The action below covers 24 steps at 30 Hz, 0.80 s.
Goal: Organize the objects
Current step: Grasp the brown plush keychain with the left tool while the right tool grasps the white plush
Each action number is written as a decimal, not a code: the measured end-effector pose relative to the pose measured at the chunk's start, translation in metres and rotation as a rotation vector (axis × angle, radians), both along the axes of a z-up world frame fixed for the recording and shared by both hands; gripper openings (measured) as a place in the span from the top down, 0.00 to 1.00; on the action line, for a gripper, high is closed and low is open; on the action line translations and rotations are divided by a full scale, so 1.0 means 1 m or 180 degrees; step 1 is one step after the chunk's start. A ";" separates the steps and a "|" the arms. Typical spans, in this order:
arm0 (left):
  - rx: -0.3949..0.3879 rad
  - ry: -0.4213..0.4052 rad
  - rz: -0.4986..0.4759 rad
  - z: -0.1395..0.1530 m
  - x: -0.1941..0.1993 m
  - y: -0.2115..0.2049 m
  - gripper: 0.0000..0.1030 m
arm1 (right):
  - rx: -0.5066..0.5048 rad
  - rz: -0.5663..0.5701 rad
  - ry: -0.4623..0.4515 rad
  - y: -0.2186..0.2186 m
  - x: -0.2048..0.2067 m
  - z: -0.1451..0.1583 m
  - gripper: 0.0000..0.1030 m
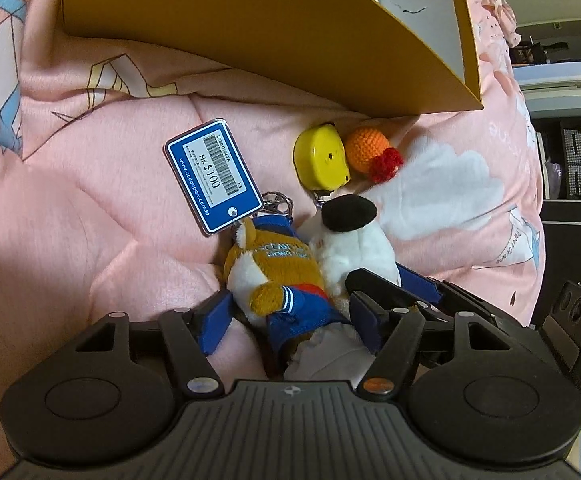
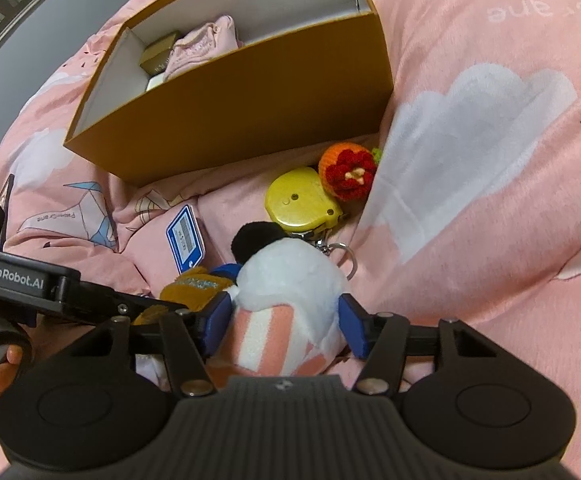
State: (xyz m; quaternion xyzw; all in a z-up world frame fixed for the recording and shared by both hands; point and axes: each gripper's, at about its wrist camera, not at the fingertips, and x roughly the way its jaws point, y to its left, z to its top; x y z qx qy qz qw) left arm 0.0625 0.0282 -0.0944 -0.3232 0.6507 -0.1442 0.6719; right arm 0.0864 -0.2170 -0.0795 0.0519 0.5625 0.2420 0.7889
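A brown plush fox in blue clothes (image 1: 274, 280) lies on the pink blanket, with a blue price tag (image 1: 214, 176) attached. My left gripper (image 1: 286, 312) has its blue fingers on both sides of it, shut on it. A white plush with a black ear (image 2: 290, 280) lies beside it. My right gripper (image 2: 282, 320) is shut on this white plush. A yellow tape measure (image 2: 302, 202) and an orange crochet ball with a red flower (image 2: 346, 170) lie just beyond, in front of the orange box (image 2: 250, 92).
The orange box (image 1: 250, 20) is open-topped and holds a pink cloth (image 2: 202, 46) and a small gold box (image 2: 158, 54). The pink blanket (image 2: 490, 240) bulges high on the right. Dark shelves (image 1: 570, 160) stand past the bed.
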 end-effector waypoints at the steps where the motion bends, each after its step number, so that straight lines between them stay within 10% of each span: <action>1: -0.0005 -0.0012 0.0007 0.000 0.000 0.000 0.27 | 0.0004 0.0006 -0.0025 0.000 -0.001 0.001 0.43; 17: 0.0051 -0.0481 0.0250 0.026 -0.003 0.009 0.44 | 0.0016 0.0056 -0.0537 0.015 -0.002 0.030 0.44; 24: 0.0476 -0.1049 0.0214 0.054 0.001 0.013 0.51 | 0.0143 0.0032 -0.0722 0.024 0.006 0.042 0.45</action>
